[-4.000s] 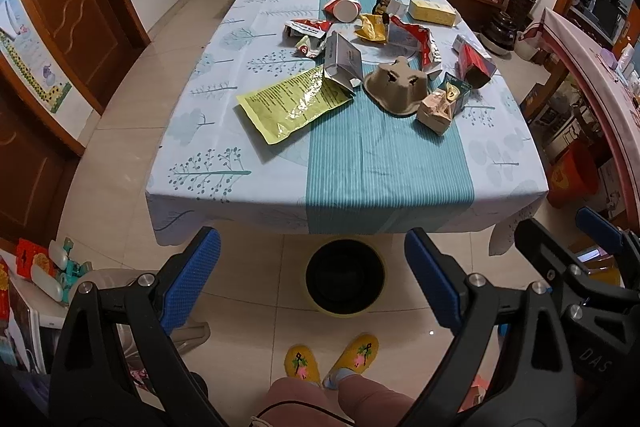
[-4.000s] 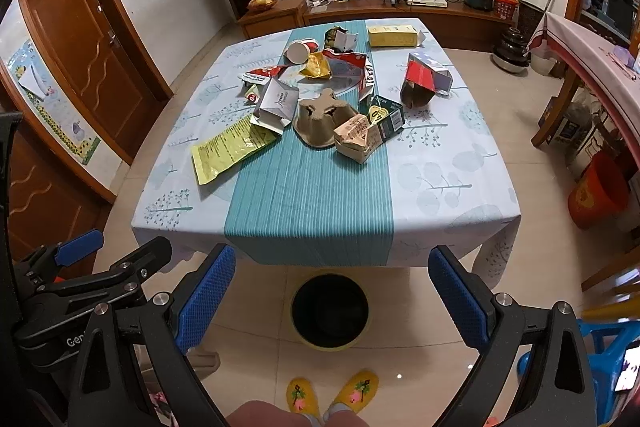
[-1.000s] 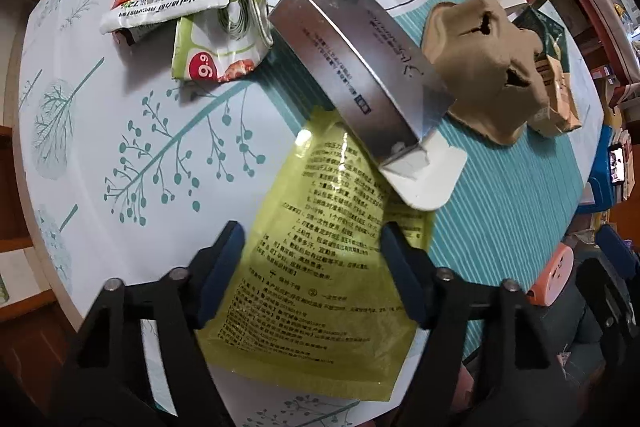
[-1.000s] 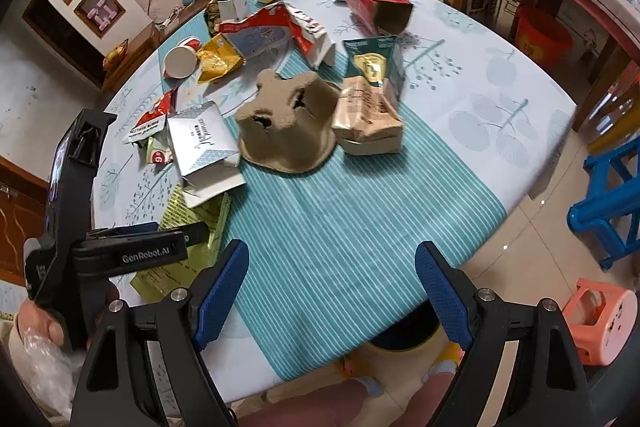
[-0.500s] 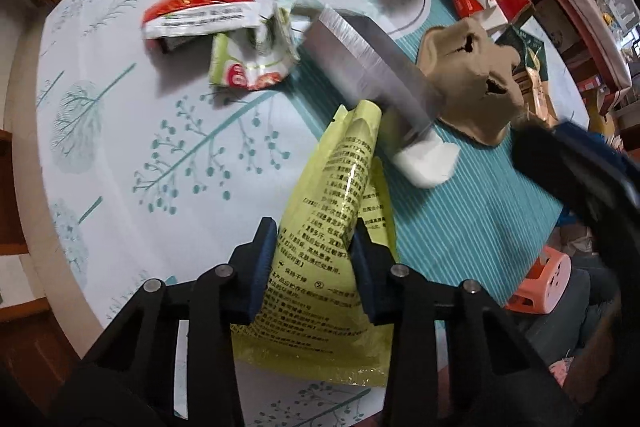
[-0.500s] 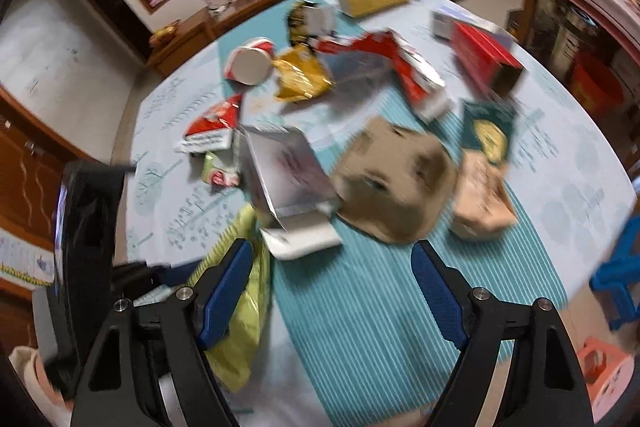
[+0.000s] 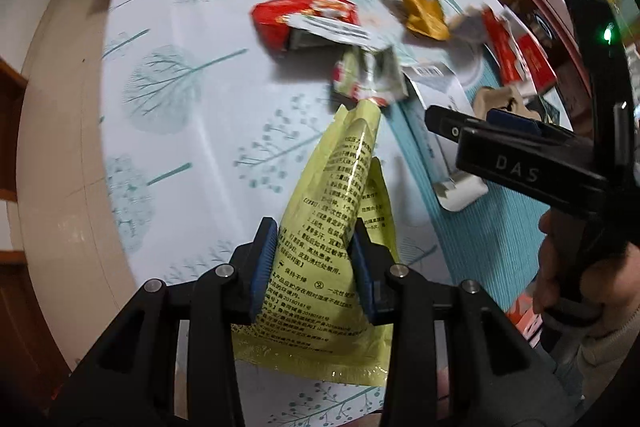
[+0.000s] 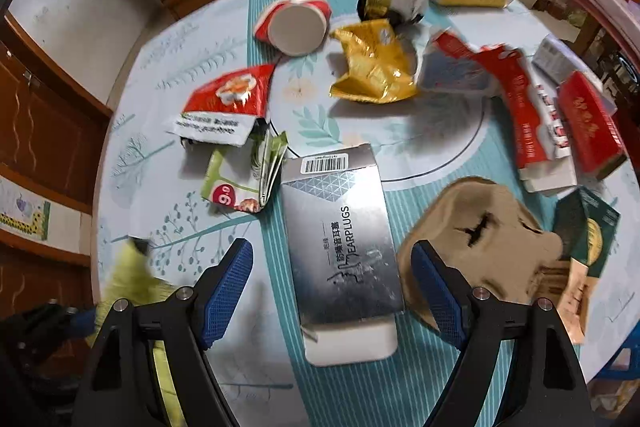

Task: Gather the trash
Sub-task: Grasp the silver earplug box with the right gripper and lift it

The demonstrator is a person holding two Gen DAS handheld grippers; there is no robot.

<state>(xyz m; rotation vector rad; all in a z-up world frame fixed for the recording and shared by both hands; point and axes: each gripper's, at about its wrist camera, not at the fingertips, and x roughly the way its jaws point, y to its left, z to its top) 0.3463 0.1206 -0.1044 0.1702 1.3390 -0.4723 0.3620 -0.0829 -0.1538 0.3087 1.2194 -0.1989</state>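
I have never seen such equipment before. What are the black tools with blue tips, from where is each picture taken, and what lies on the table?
No robot is here: a person holds a hand-held two-finger gripper in each hand, and each gripper carries a camera looking along its fingers.

In the left camera's picture, the left gripper is shut on a yellow-green printed plastic pouch; its jaws have just been closing.

In the right camera's picture, the right gripper is open above a silver earplug box.

On the tree-patterned tablecloth lies trash: a red paper cup, a gold foil wrapper and a brown pulp cup tray.
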